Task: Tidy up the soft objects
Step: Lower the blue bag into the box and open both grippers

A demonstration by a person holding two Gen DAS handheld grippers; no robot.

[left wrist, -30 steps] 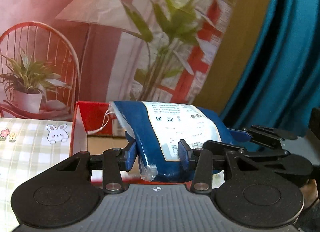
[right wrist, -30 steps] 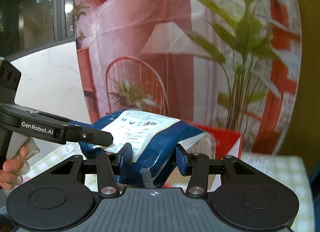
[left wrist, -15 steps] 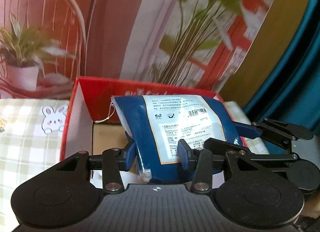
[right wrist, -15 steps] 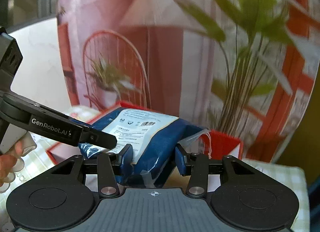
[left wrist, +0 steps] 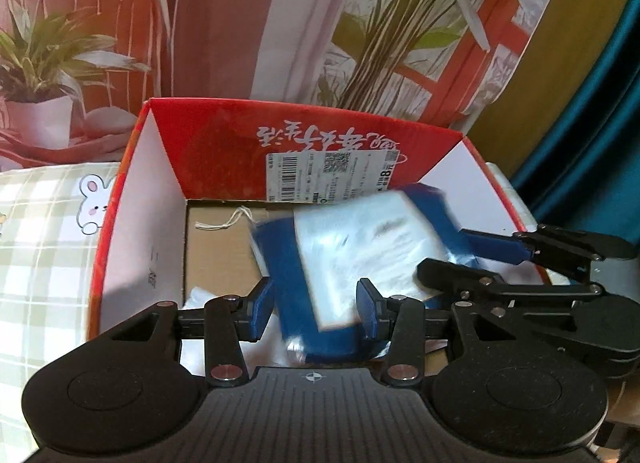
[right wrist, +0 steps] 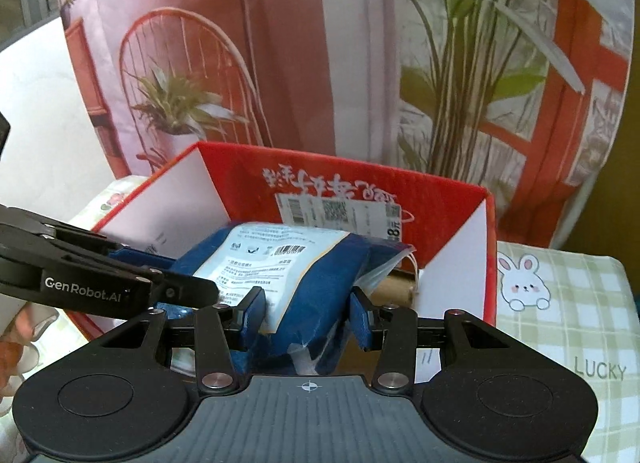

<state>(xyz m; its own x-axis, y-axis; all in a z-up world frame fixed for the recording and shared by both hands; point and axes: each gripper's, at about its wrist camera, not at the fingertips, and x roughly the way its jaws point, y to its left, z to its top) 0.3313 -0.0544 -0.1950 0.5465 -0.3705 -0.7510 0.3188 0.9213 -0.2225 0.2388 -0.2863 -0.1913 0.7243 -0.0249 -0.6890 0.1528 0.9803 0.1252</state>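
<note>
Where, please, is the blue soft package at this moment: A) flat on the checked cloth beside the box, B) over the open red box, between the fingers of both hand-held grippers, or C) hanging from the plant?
B: the blue soft package sits over the red box, between both hand-held grippers' fingers.

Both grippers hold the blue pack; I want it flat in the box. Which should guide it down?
Probably the left gripper: it grips the blue pack inside the red box, over bare floor; the right gripper holds it nearer the rim.
</note>
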